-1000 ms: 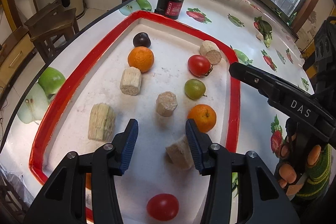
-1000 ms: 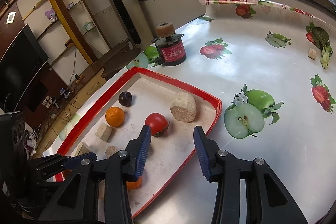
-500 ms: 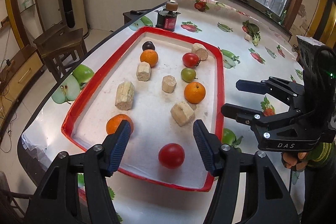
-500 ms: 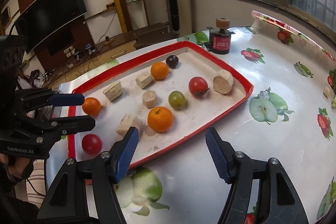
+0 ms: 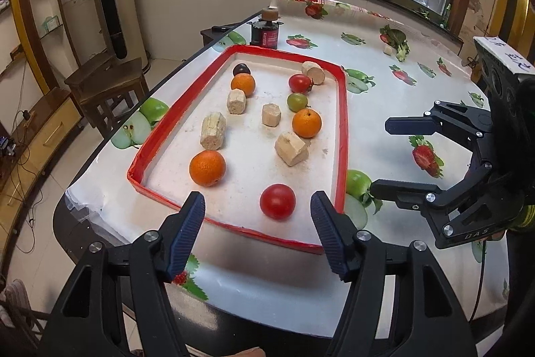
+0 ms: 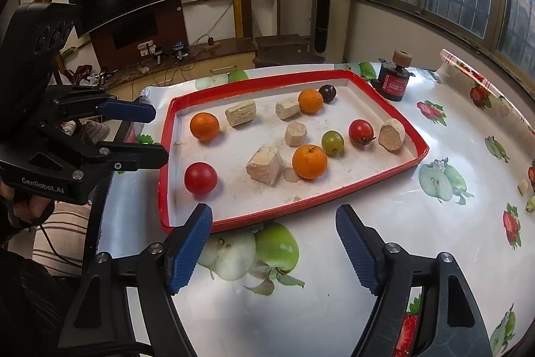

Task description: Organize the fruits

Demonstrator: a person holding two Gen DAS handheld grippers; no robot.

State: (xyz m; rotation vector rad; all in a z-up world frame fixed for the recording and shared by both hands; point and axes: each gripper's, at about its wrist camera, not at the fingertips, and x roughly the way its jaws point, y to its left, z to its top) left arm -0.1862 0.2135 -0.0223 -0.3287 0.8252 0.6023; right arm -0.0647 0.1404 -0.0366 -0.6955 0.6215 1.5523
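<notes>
Gleaming round tomato (image 5: pixel 277 201), chalky tray (image 5: pixel 341 136)

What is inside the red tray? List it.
In the red tray: three oranges, two red tomatoes, one green tomato, a dark plum, five beige chunks. Nothing looks covered.
</notes>
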